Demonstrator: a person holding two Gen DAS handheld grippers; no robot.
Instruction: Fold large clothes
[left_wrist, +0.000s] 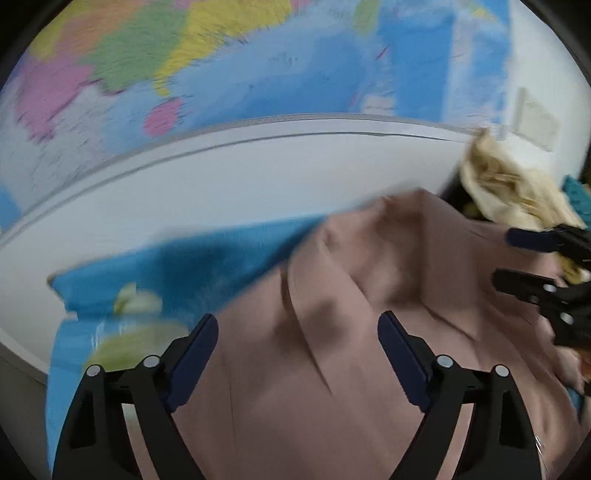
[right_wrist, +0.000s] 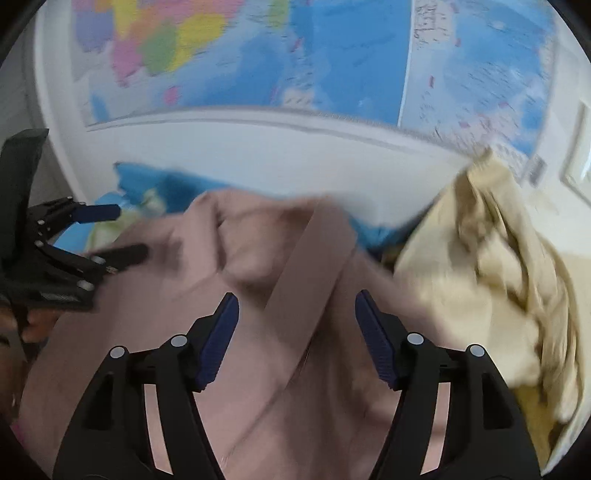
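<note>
left wrist view. left tool (left_wrist: 297, 354): released, jaws standing wide, nothing between the pads; it hangs over the pink garment (left_wrist: 351, 332) without touching it. pink garment: large, dusty pink, lying rumpled with soft ridges across the blue map-printed cover (left_wrist: 155, 273) of the worktop, its far edge near the back edge by the white wall (left_wrist: 221, 184). likely laid out here so both tools can find fresh hold points. right tool (left_wrist: 502, 254): enters at the right edge, jaws apart, empty, above the garment's right side. cream garment (left_wrist: 517, 192): a crumpled heap at the far right corner, probably set aside as a separate item. wall map (left_wrist: 258, 66): coloured, hung above the worktop, blurred.

right wrist view. right tool (right_wrist: 297, 339): released, jaws parted, nothing gripped; a flat pink band, perhaps a sleeve or folded strip, runs diagonally on the cloth beneath the gap. pink garment (right_wrist: 240, 258): fills the near and middle worktop, not yet neatly folded by the look of its creases. left tool (right_wrist: 131, 230): at the left edge, jaws apart, empty, with a hand (right_wrist: 33, 321) behind it. cream garment (right_wrist: 480, 277): piled at the right edge, just beside the pink one. blue cover (right_wrist: 147, 181): shows only along the back edge. both tools free suggests a pause between grips.
</note>
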